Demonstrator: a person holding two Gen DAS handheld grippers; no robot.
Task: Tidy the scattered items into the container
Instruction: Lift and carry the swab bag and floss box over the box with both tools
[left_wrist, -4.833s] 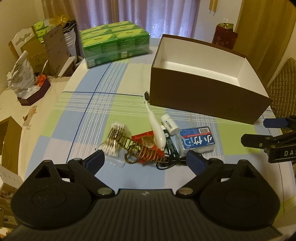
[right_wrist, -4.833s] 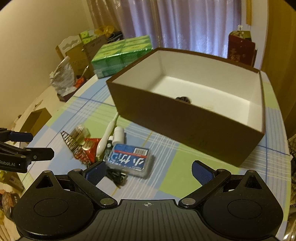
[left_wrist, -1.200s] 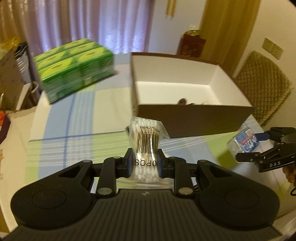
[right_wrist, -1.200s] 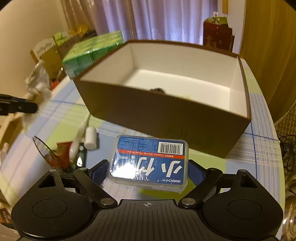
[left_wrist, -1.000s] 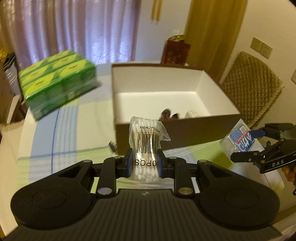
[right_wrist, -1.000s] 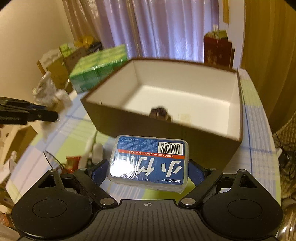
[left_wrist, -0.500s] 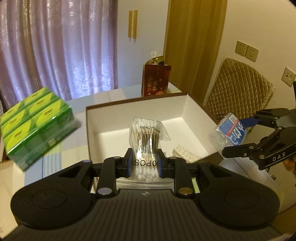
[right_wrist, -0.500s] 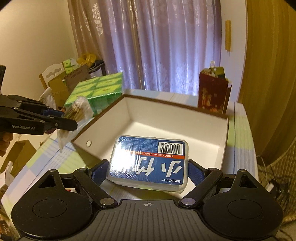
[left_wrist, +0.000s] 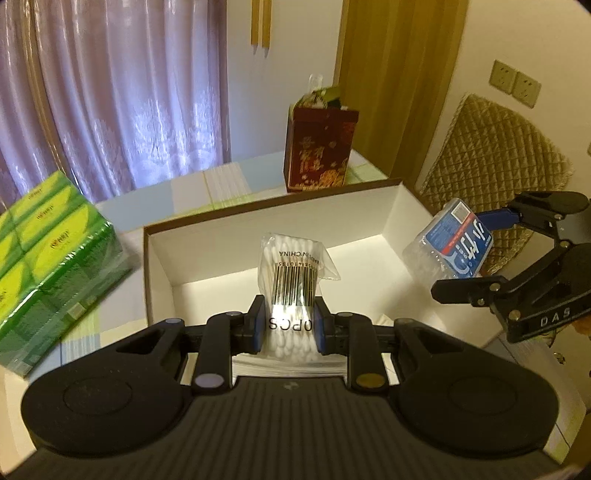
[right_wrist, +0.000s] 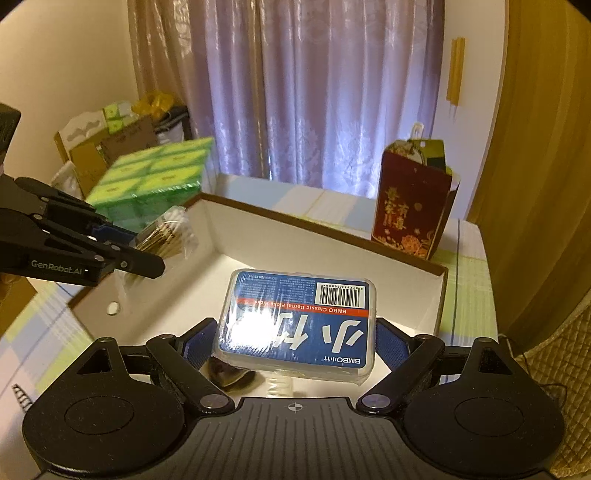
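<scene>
Left wrist view: cotton swab bag (left_wrist: 293, 284) above box (left_wrist: 397, 206).

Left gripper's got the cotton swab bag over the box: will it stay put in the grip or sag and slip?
The cotton swab bag looks soft: its film top crumples. Likely light and squashy, so the left gripper probably keeps it, though glossy film may slip. It should drop flat into the box.

The left gripper (left_wrist: 288, 325) pinches a swab bag (left_wrist: 293, 273) above the box (left_wrist: 391, 206). The right gripper (left_wrist: 476, 254), beside it, holds a floss pack (left_wrist: 452, 242).
</scene>
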